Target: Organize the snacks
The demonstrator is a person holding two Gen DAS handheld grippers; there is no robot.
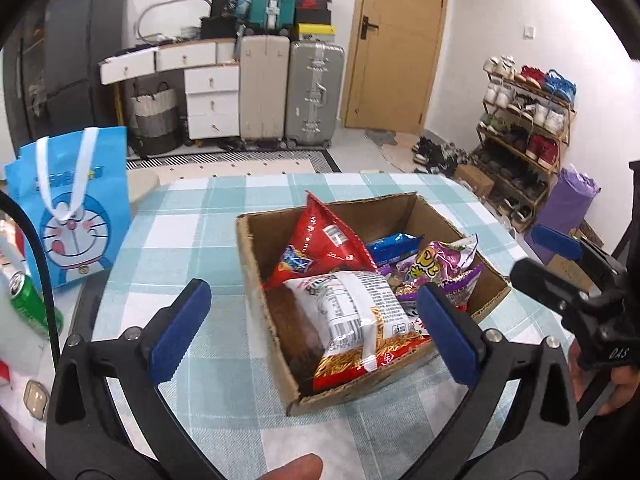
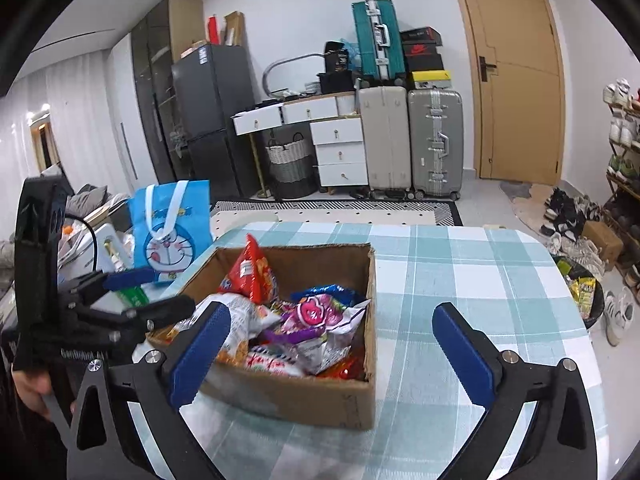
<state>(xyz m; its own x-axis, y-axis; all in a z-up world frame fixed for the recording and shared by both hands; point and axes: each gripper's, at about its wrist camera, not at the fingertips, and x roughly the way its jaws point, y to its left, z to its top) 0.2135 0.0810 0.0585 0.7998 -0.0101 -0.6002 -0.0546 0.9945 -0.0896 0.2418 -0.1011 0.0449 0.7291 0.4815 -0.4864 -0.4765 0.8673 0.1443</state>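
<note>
A cardboard box [image 1: 256,276] sits on the checked tablecloth and holds several snack bags: a red bag [image 1: 320,248], a white-and-red noodle bag [image 1: 356,320], a purple bag [image 1: 440,264] and a blue bag [image 1: 392,246]. My left gripper [image 1: 312,328] is open and empty, just above the box's near left side. In the right wrist view the box [image 2: 320,396] lies left of centre. My right gripper [image 2: 324,352] is open and empty, over the box's near right corner. The left gripper also shows in the right wrist view [image 2: 132,296], at the box's left side.
A blue Doraemon bag [image 1: 76,208] stands at the table's left edge, with a green can [image 1: 32,304] beside it. Suitcases, drawers, a door and a shoe rack [image 1: 524,128] line the room beyond. A bin with snack packs [image 2: 584,292] sits off the table's right side.
</note>
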